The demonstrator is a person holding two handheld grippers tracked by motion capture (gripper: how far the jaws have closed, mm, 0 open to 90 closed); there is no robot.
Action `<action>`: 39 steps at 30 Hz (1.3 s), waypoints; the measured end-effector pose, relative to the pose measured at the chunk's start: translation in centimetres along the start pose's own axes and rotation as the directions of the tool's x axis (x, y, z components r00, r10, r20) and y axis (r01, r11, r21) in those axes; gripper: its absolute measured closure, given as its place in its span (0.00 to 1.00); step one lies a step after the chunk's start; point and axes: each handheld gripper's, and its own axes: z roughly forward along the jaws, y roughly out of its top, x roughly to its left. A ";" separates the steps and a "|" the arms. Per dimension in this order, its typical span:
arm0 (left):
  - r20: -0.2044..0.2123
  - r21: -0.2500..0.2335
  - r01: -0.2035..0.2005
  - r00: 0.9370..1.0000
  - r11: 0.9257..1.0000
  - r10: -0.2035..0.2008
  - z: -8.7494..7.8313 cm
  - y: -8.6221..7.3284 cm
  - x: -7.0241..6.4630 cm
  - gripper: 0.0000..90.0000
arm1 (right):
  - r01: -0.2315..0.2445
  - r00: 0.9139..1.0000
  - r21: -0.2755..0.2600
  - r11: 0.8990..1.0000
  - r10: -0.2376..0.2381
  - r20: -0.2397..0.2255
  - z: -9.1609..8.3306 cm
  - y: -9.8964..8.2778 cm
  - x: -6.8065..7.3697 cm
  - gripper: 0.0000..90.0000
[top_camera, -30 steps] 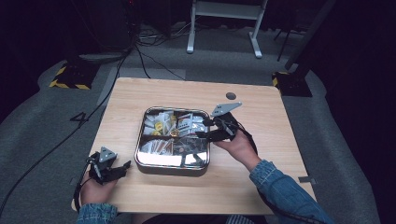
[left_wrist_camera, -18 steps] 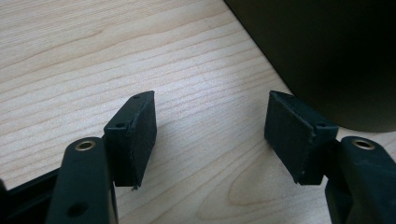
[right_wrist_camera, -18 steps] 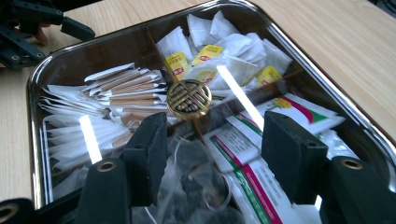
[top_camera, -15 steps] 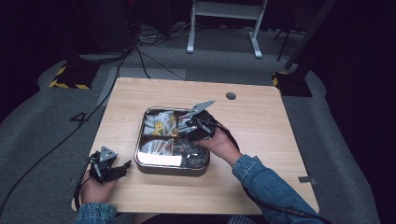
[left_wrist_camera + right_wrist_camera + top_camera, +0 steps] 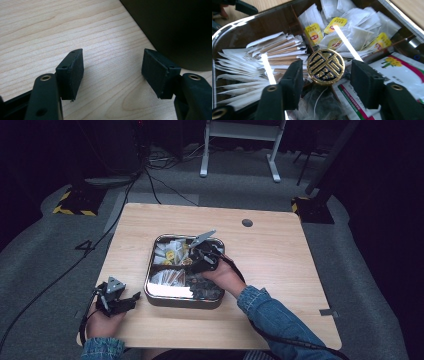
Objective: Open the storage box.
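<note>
Left hand-held gripper (image 5: 134,298) rests on the surface (image 5: 280,255) at the left of the metal box (image 5: 216,301), jaws apart, nothing between them; in the left gripper view only bare wood lies between the 2 pads (image 5: 75,71).

The box sits mid-surface, split by thin dividers into 4 compartments: paper sachets (image 5: 277,53) on one side, tea bags (image 5: 352,32) with yellow tags beyond, printed packets (image 5: 397,67) at the right in the right gripper view.

Right hand-held gripper (image 5: 327,75) hangs low over the box centre, jaws apart and just been closing, with the round gold-and-black knob (image 5: 326,66) between the pads, not yet pinched; a gap shows on each side.

The knob stands where the dividers cross, so it is probably the handle of the divider insert. It looks like hard, glossy metal or plastic: stiff, not fragile, but likely slippery at the rim. Best hold judged: pads square on 2 opposite edges of the disc, or under it on the stem if there is one, which the frames do not show. The load looks light, but the insert may snag on the loose sachets, so a straight lift suits it.
</note>
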 end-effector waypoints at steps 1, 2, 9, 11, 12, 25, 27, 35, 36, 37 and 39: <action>-0.001 -0.002 0.000 1.000 1.000 0.000 0.0 0.0 0.0 0.39 | 0.004 1.000 -0.002 1.000 -0.004 0.003 0.2 0.0 0.0 0.52; -0.002 -0.002 0.001 1.000 1.000 -0.001 0.0 0.0 0.0 0.39 | 0.003 1.000 -0.014 1.000 -0.003 0.005 0.3 0.0 0.0 0.56; -0.001 -0.001 -0.001 1.000 1.000 0.001 0.0 0.0 0.0 0.39 | 0.027 0.999 -0.081 0.996 -0.026 0.020 0.5 -0.8 0.4 0.65; -0.001 -0.001 -0.001 1.000 1.000 0.001 0.0 0.0 0.0 0.39 | 0.032 0.999 -0.084 0.996 -0.029 0.025 0.5 -0.8 0.4 0.65; -0.002 -0.005 0.000 1.000 1.000 0.000 0.0 0.0 0.0 0.39 | 0.029 0.999 -0.087 0.996 -0.027 0.024 0.5 -0.9 0.4 0.65; -0.001 -0.002 -0.001 1.000 1.000 0.001 0.0 0.0 0.0 0.39 | 0.023 0.999 -0.099 0.995 -0.021 0.028 0.5 -1.0 0.5 0.65; -0.002 -0.002 0.002 1.000 1.000 -0.002 0.0 0.0 0.0 0.39 | 0.023 0.999 -0.099 0.995 -0.020 0.029 0.5 -1.0 0.5 0.65; -0.001 -0.002 -0.001 1.000 1.000 0.001 0.0 0.0 0.0 0.39 | 0.000 0.999 -0.090 0.996 0.004 0.039 0.5 -0.9 0.7 0.65; -0.001 -0.002 -0.001 1.000 1.000 0.001 0.0 0.0 0.0 0.39 | -0.012 0.999 -0.085 0.996 0.016 0.043 0.4 -0.8 0.7 0.65; -0.001 -0.003 -0.001 1.000 1.000 0.001 0.0 0.0 0.0 0.39 | -0.012 0.999 -0.085 0.996 0.016 0.043 0.4 -0.8 0.7 0.65; -0.001 -0.002 -0.001 1.000 1.000 0.001 0.0 0.0 0.0 0.39 | -0.019 0.999 -0.084 0.996 0.024 0.049 0.4 -0.7 0.8 0.65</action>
